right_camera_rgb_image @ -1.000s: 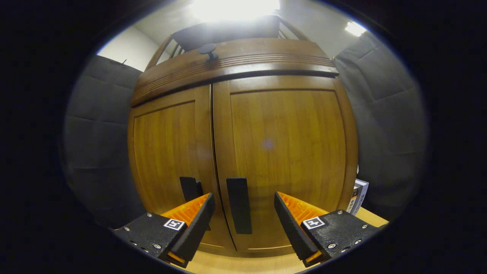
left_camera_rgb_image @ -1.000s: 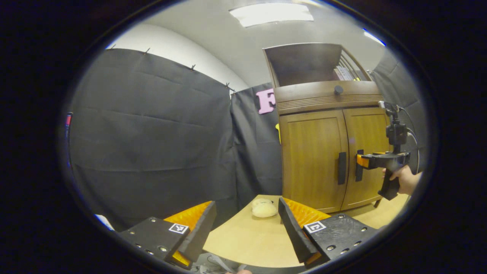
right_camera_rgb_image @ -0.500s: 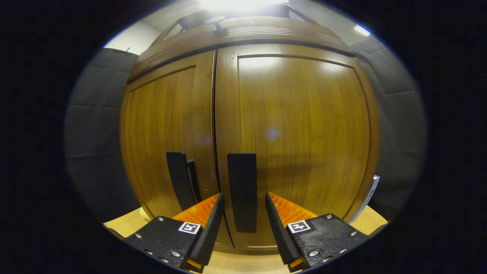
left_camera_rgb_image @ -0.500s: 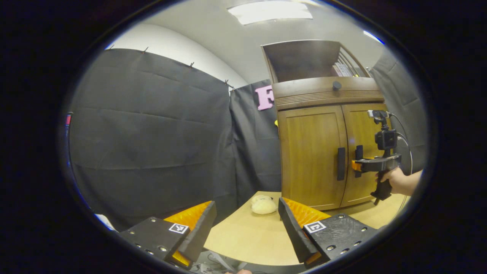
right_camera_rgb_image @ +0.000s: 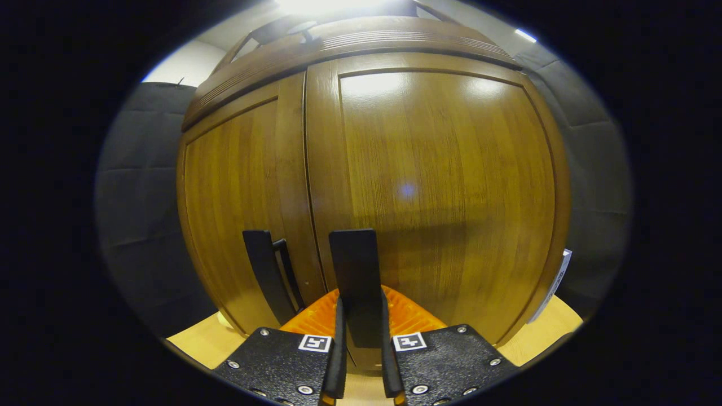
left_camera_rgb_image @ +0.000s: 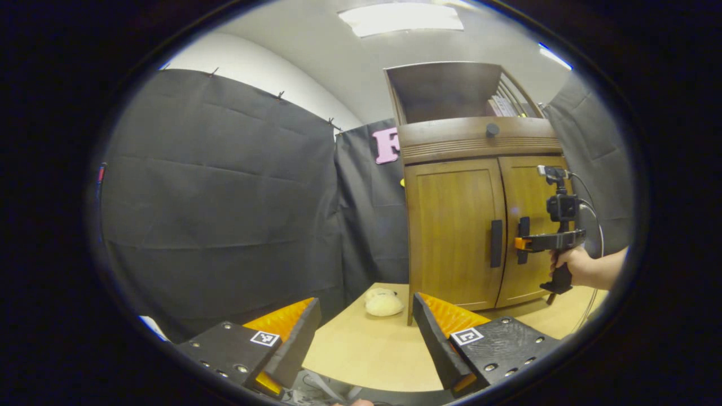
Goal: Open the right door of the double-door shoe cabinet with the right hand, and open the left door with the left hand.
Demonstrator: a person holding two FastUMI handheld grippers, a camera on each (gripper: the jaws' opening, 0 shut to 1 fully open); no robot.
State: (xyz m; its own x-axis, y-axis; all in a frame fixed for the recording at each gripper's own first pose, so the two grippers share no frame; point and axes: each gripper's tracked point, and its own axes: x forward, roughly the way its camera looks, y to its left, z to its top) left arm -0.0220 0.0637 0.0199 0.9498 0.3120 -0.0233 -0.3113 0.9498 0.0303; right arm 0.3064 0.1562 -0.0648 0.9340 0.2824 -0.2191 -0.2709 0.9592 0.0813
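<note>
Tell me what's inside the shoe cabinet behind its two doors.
Cannot be seen: the left door and right door are closed. The right gripper has its jaws shut on the right door's handle.

This is a staged recording booth, not a lived-in home. Black cloth [left_camera_rgb_image: 225,186] is pinned up as walls around a light wooden table [left_camera_rgb_image: 372,349], with a plain white wall [left_camera_rgb_image: 254,62] and a flat ceiling light panel [left_camera_rgb_image: 400,17] above it. A wooden shoe cabinet [left_camera_rgb_image: 479,225] stands on the table like a prop, and a person's hand [left_camera_rgb_image: 572,265] holds a camera-fitted tool.
</note>
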